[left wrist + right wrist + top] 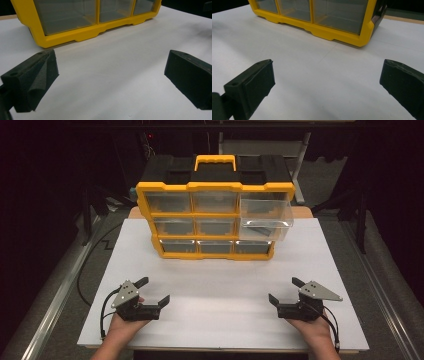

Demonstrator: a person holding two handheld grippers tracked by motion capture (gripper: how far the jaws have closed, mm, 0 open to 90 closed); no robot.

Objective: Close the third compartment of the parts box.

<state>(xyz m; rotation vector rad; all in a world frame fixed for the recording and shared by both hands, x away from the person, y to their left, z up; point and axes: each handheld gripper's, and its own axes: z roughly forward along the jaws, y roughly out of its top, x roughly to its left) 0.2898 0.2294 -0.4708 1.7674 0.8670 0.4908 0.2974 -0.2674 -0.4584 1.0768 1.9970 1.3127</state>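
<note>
High view: a yellow drawer cabinet is standing at the far middle of the white surface, with its top right clear drawer sticking out toward the near side while the other drawers are sitting flush. The left gripper is resting at the near left, held in a hand, jaws spread and holding nothing. The right gripper is resting at the near right, likewise spread and empty. Both are well apart from the cabinet.

Left gripper view: the spread jaws are framing bare surface, and the cabinet's bottom row is sitting beyond them to the far left.

Right gripper view: the wide jaws are pointing at the cabinet's lower right corner, nothing lying between them.

As a judgement, the open drawer is the work in hand. Pushing it off-centre could be jamming it crooked in its slot, and a hard shove could be sliding the light cabinet back across the smooth surface, unless the other gripper is bracing it.
</note>
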